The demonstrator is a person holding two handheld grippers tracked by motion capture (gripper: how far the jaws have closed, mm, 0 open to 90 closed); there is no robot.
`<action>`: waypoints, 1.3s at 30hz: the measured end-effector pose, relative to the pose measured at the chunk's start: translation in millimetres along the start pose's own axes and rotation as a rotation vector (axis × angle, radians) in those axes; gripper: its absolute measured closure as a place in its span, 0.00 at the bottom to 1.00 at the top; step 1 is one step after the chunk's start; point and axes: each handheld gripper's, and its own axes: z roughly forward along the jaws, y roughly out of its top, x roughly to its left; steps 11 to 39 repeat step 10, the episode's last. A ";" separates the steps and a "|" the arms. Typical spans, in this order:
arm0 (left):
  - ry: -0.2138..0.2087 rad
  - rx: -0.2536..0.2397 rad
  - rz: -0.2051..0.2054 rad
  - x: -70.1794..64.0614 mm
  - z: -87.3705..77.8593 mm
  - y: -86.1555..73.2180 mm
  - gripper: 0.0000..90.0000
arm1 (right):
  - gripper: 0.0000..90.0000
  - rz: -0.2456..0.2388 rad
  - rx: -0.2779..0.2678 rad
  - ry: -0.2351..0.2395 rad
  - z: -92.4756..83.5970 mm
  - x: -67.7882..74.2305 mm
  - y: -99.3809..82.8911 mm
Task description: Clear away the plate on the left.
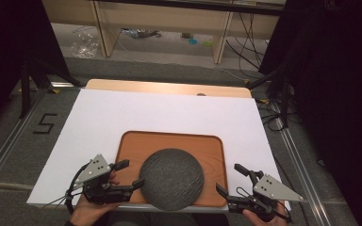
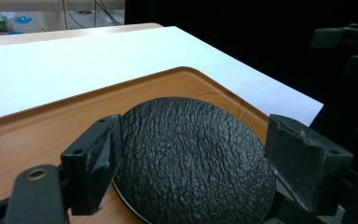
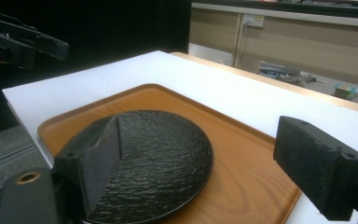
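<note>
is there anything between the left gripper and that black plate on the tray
Nothing visible does. The left gripper sits open at the near left rim of the black plate, which lies alone on the wooden tray; its own view shows only plate between the jaws.

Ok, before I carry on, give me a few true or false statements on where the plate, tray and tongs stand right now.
1. The dark plate lies on the wooden tray. True.
2. The left tongs are shut on the plate's rim. False: their jaws stand open, beside the plate's left edge.
3. The right tongs are open, off the tray's right end. True.
4. The plate holds food. False: its textured surface is bare.
5. The tray sits on the white sheet covering the table. True.
6. The plate sits at the tray's far edge. False: it sits at the near edge, and looks to overhang it slightly.
</note>
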 end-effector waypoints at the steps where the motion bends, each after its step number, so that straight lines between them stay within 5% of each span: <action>1: -0.005 0.001 0.009 0.4 0.1 0.0 0.22 | 0.18 0.002 -0.024 0.011 2.6 0.4 -0.5; 8: 0.003 -0.003 -0.022 2.0 1.2 -0.6 0.22 | 0.18 -0.005 -0.001 0.008 1.2 0.3 0.0; 39: 0.003 -0.001 -0.007 3.2 1.2 -0.3 0.22 | 0.18 -0.006 -0.002 0.009 1.1 0.4 0.1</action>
